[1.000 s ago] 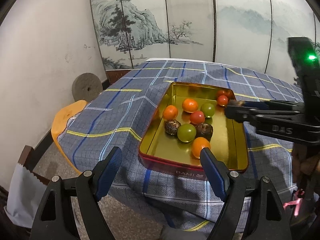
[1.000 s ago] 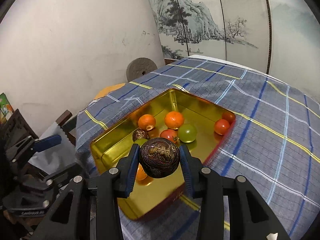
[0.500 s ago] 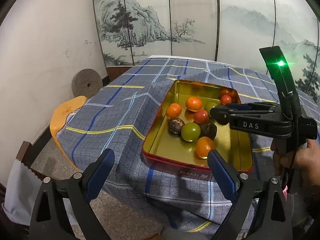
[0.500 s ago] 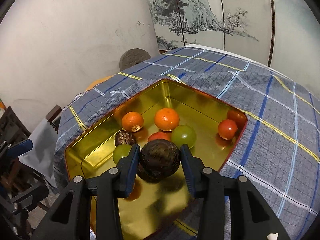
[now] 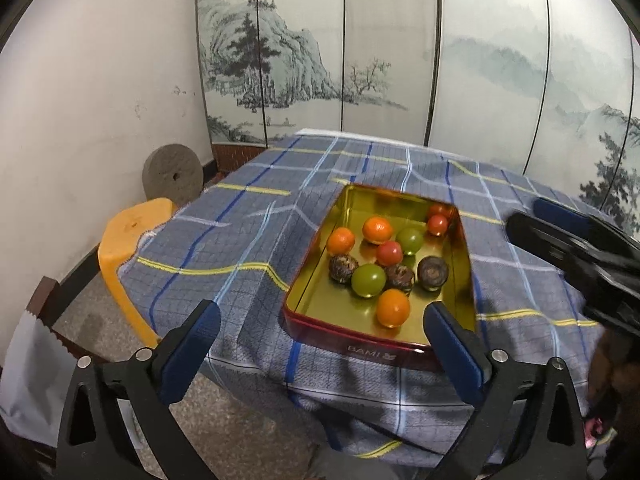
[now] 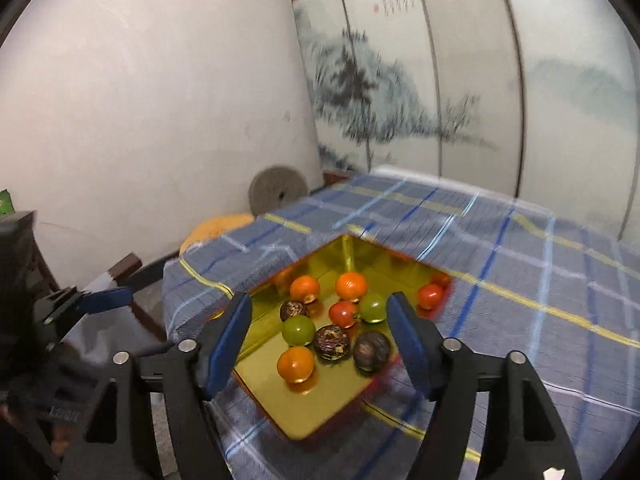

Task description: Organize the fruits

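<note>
As its jaws open, right tool [image 6: 318, 334] empty above tin [image 6: 320, 420].

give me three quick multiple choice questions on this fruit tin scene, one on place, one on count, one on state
1. Where is the tin?
A. on the checked cloth
B. on the floor
C. on the orange stool

2. How many green fruits are in it?
A. one
B. two
C. four

3. What does the right claw hold?
A. a dark fruit
B. an orange
C. nothing

Answers: 1 A, the cloth lies all around it. 2 B, one mid-tin and one further back. 3 C, its jaws are opening with the dark fruit lying in the tin.
</note>
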Demonstrator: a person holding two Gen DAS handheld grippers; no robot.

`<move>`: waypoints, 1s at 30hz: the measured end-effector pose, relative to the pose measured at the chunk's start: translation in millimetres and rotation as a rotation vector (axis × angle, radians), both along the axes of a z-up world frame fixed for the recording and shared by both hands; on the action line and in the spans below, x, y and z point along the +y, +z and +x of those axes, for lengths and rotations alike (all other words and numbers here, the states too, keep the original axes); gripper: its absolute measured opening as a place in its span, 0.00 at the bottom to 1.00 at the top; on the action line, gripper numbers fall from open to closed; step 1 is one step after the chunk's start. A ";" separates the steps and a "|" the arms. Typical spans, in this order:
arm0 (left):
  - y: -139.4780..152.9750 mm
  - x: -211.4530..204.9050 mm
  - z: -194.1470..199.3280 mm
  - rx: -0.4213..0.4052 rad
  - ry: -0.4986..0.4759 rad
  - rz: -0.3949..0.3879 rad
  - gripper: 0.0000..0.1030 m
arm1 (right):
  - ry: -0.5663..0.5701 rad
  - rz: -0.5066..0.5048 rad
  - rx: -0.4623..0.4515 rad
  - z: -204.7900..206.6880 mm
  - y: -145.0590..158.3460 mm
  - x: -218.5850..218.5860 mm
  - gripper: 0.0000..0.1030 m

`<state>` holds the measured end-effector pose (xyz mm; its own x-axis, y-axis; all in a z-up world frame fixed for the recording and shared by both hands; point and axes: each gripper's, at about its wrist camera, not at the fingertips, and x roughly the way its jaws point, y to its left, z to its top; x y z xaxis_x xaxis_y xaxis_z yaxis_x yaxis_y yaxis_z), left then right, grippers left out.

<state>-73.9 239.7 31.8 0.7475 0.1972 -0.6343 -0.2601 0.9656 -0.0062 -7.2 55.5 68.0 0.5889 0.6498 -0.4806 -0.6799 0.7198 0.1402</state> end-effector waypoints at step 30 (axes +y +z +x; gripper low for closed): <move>50.6 -100.5 -27.4 -0.068 -0.097 0.126 1.00 | -0.132 0.031 -0.177 -105.6 37.7 -115.1 0.86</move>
